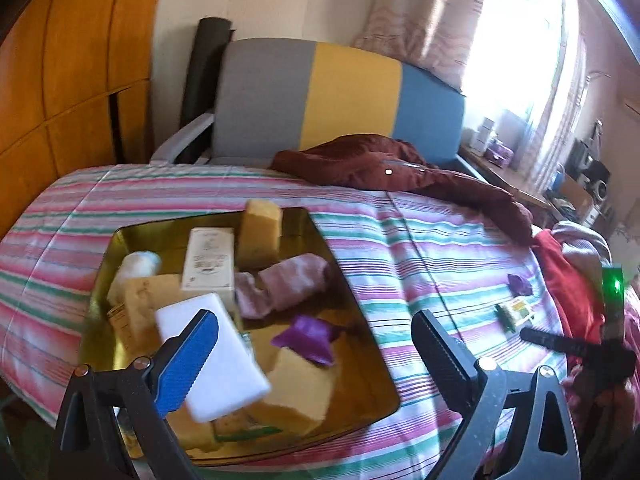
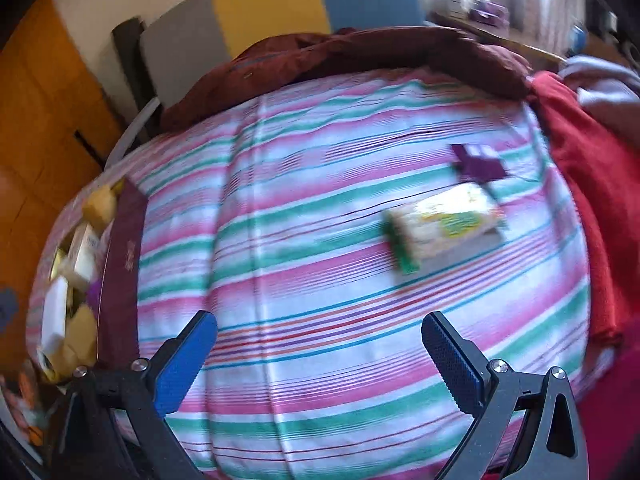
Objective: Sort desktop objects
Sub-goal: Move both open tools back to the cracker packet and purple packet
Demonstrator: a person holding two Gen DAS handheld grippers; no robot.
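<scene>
A gold tin tray lies on the striped bedspread and holds yellow sponges, a cream box, a pink cloth, a purple wrapper and a white block. My left gripper is open above the tray; the white block lies blurred beside its left finger, apart from the right one. My right gripper is open and empty over the bedspread. Ahead of it lie a green-and-white packet and a purple wrapper. The tray shows at its far left.
A dark red garment and a red cloth lie along the bed's far and right sides. A grey, yellow and blue chair back stands behind. The packet and wrapper show at right, near the other gripper.
</scene>
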